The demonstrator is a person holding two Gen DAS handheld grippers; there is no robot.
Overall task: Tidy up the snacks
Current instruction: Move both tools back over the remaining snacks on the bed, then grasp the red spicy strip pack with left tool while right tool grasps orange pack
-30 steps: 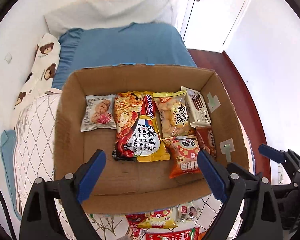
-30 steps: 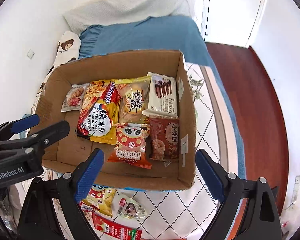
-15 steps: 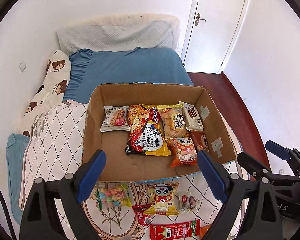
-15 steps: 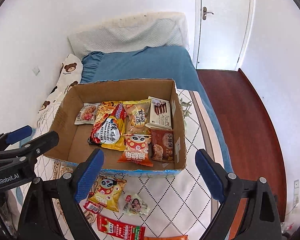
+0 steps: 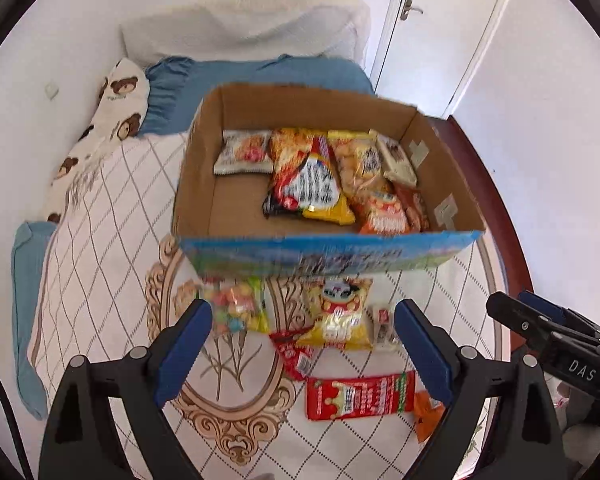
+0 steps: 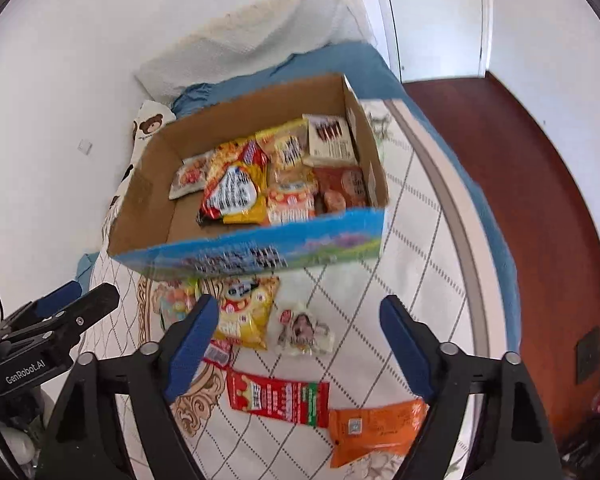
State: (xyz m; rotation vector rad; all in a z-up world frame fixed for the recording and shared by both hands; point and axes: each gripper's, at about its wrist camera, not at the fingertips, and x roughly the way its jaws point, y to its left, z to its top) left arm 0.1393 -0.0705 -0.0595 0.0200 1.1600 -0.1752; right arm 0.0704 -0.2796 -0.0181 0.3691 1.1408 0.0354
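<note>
Loose snack packets, among them a yellow panda-print bag (image 6: pixel 246 312) and a flat red packet (image 6: pixel 278 398), lie on the quilted bed cover (image 6: pixel 404 264) just before the open cardboard box (image 6: pixel 148 184) of snacks. The left gripper (image 5: pixel 302 350) hangs wide, empty. The right gripper (image 6: pixel 298 346) is closing, nothing between its jaws.

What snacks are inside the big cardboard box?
The cardboard box holds a white cookie packet, a red-and-yellow noodle bag, a yellow cracker bag, a white wafer packet, an orange panda bag and a brown packet. Anything beneath them is hidden.
</note>
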